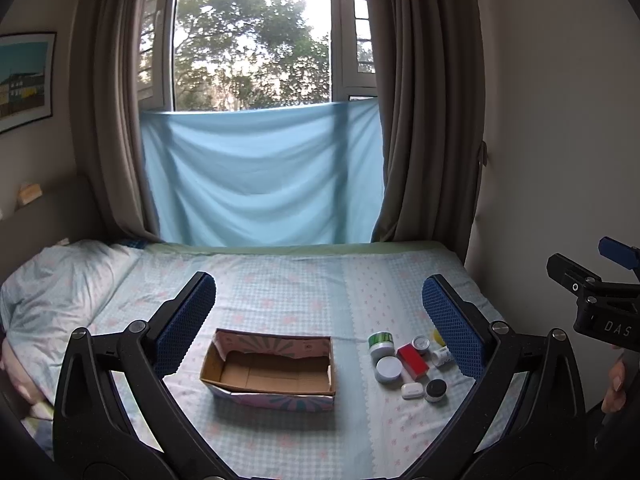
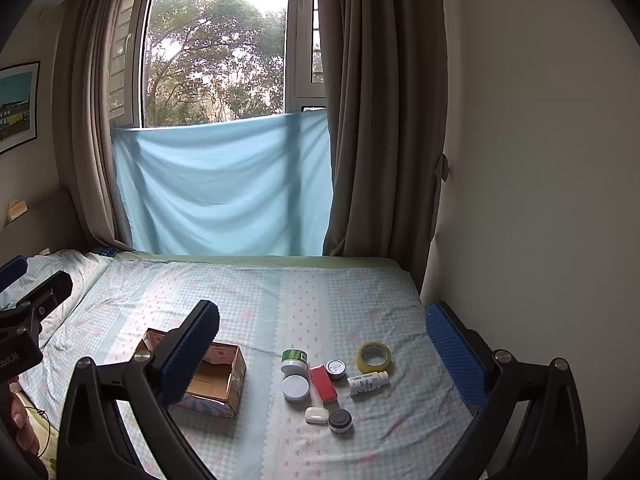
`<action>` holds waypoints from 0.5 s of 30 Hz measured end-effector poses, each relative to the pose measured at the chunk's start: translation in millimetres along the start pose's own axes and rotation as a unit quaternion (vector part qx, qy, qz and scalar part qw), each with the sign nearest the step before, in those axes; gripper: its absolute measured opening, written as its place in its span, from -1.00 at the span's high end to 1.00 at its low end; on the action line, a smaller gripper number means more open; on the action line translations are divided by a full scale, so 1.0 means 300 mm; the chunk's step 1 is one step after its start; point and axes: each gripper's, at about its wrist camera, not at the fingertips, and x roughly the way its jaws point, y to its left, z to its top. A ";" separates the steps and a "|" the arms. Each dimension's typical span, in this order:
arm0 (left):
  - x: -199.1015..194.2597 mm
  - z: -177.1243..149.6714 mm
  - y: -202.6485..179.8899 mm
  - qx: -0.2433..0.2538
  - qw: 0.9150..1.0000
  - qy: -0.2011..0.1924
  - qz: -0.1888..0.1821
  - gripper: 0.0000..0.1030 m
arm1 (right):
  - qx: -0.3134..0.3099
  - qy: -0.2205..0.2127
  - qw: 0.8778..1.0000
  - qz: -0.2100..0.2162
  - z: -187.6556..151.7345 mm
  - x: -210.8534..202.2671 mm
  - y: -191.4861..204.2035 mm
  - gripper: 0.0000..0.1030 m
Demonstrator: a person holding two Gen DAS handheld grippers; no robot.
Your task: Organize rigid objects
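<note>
An open empty cardboard box [image 1: 269,372] [image 2: 216,380] sits on the bed. To its right lies a cluster of small items: a green-banded jar [image 2: 293,361], a white round jar [image 2: 296,388], a red box [image 2: 322,385], a small tin [image 2: 336,368], a yellow tape roll [image 2: 374,356], a white bottle on its side [image 2: 367,383], a white case [image 2: 316,415] and a dark-lidded jar [image 2: 340,420]. My left gripper [image 1: 318,320] is open and empty, held above the box. My right gripper [image 2: 320,344] is open and empty, held above the cluster.
The bed [image 1: 304,280] has a light checked sheet, with a pillow [image 1: 60,280] at the left. A wall [image 2: 520,200] borders the bed on the right. Curtains and a blue cloth [image 1: 260,176] hang at the window behind.
</note>
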 end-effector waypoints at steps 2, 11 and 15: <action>0.000 0.001 0.002 0.000 1.000 0.000 -0.001 -0.99 | 0.000 0.000 1.000 0.000 0.001 -0.002 0.001 -1.00; 0.001 -0.009 0.005 -0.001 1.000 -0.002 0.000 -0.99 | 0.000 0.001 1.000 0.000 0.000 -0.003 0.001 -1.00; 0.001 -0.010 0.004 0.000 1.000 -0.002 0.000 -0.99 | 0.001 0.000 1.000 0.001 0.002 -0.002 -0.002 -1.00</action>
